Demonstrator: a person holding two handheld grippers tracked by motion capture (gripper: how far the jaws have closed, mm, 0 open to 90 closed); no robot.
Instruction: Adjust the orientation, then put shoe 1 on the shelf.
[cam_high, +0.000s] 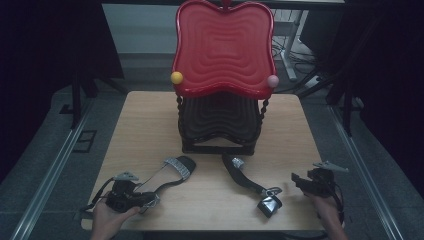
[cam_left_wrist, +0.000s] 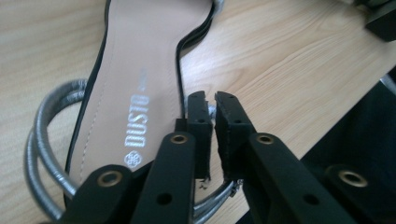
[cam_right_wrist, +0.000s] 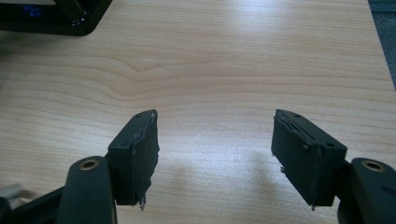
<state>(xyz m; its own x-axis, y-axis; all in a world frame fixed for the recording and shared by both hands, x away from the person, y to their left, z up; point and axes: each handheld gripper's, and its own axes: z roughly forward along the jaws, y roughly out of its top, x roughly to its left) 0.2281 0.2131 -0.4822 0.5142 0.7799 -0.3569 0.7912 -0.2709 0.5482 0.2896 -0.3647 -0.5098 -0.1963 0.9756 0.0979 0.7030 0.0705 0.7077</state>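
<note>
The word "DUSTO" is being shown in silver print on the tan insole of the left sandal (cam_left_wrist: 135, 70), which is lying at the table's (cam_high: 150, 115) front left, its silver ankle strap (cam_left_wrist: 39, 140) apparently being pinched by the nearly closed jaws of the left gripper (cam_left_wrist: 211, 100), though the contact itself is being hidden. The second sandal (cam_high: 250, 182) is lying on its side front-centre, before the red two-tier rack (cam_high: 223, 45), whose lower shelf is being shadowed. The right gripper (cam_right_wrist: 215, 135) is being held with jaws wide apart over bare wood.

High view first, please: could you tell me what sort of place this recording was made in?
Probably a lab or studio recording bay, not a home: a small light wooden table stands alone on grey floor between metal floor rails, with dark curtains on both sides and loose cables behind.
</note>
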